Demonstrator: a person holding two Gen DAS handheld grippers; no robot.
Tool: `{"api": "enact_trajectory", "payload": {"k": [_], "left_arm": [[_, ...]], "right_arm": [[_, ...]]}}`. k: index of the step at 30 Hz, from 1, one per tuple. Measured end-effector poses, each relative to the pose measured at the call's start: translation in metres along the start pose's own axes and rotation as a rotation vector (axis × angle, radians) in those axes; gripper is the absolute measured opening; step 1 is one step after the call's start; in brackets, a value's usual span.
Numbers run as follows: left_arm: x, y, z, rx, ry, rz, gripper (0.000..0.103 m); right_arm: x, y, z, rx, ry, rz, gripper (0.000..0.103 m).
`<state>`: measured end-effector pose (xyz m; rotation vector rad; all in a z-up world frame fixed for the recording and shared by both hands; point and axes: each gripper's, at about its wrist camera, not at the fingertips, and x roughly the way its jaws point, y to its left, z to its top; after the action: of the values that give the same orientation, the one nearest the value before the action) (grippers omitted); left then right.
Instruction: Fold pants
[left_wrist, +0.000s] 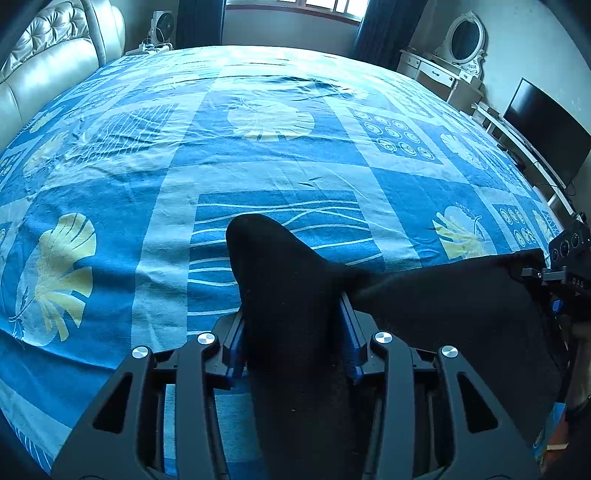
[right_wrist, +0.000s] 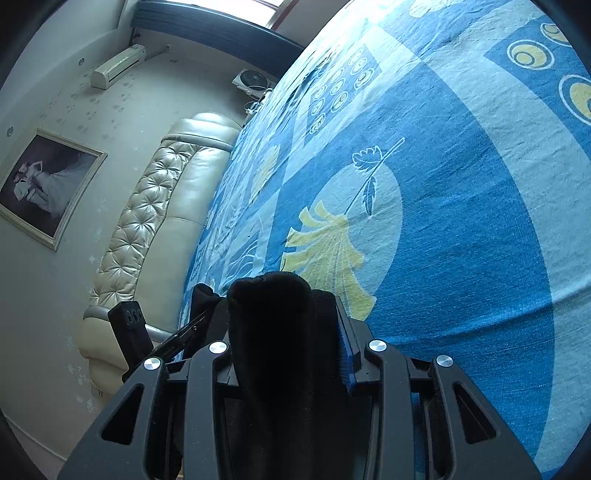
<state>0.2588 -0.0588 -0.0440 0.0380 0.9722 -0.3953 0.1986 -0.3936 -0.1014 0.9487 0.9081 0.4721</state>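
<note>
The black pants (left_wrist: 295, 295) are held up over the blue patterned bed sheet (left_wrist: 258, 155). My left gripper (left_wrist: 293, 325) is shut on a bunched fold of the pants, which pokes out past the blue finger pads (left_wrist: 351, 332). The cloth stretches right to my right gripper (left_wrist: 569, 273), seen at the frame edge. In the right wrist view my right gripper (right_wrist: 284, 332) is shut on a thick wad of the pants (right_wrist: 273, 314); the left gripper (right_wrist: 133, 328) shows at the lower left. The rest of the pants hangs out of sight below.
The bed sheet (right_wrist: 461, 221) fills both views. A padded cream headboard (left_wrist: 48, 62) is at the left. A dresser with oval mirror (left_wrist: 461, 40) and a television (left_wrist: 546, 129) stand at the right. A framed picture (right_wrist: 44, 184) hangs on the wall.
</note>
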Motion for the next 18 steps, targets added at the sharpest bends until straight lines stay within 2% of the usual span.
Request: {"api": "enact_trajectory", "payload": {"k": [9, 11, 13, 16, 18], "left_arm": [[0.000, 0.001, 0.000, 0.000, 0.001, 0.002, 0.043], [0.000, 0.000, -0.001, 0.005, 0.000, 0.009, 0.049], [-0.003, 0.001, -0.002, 0.006, -0.014, 0.034, 0.062], [-0.011, 0.005, -0.005, -0.009, -0.019, 0.027, 0.070], [-0.019, 0.008, -0.010, -0.032, -0.013, 0.009, 0.071]], "right_arm": [[-0.002, -0.001, -0.001, 0.002, -0.002, 0.005, 0.037], [-0.004, -0.001, 0.000, 0.004, -0.002, 0.019, 0.040], [-0.008, 0.000, -0.001, 0.010, -0.008, 0.036, 0.048], [-0.016, 0.003, -0.002, 0.021, -0.018, 0.043, 0.058], [-0.023, 0.006, -0.007, 0.020, -0.026, 0.037, 0.064]]}}
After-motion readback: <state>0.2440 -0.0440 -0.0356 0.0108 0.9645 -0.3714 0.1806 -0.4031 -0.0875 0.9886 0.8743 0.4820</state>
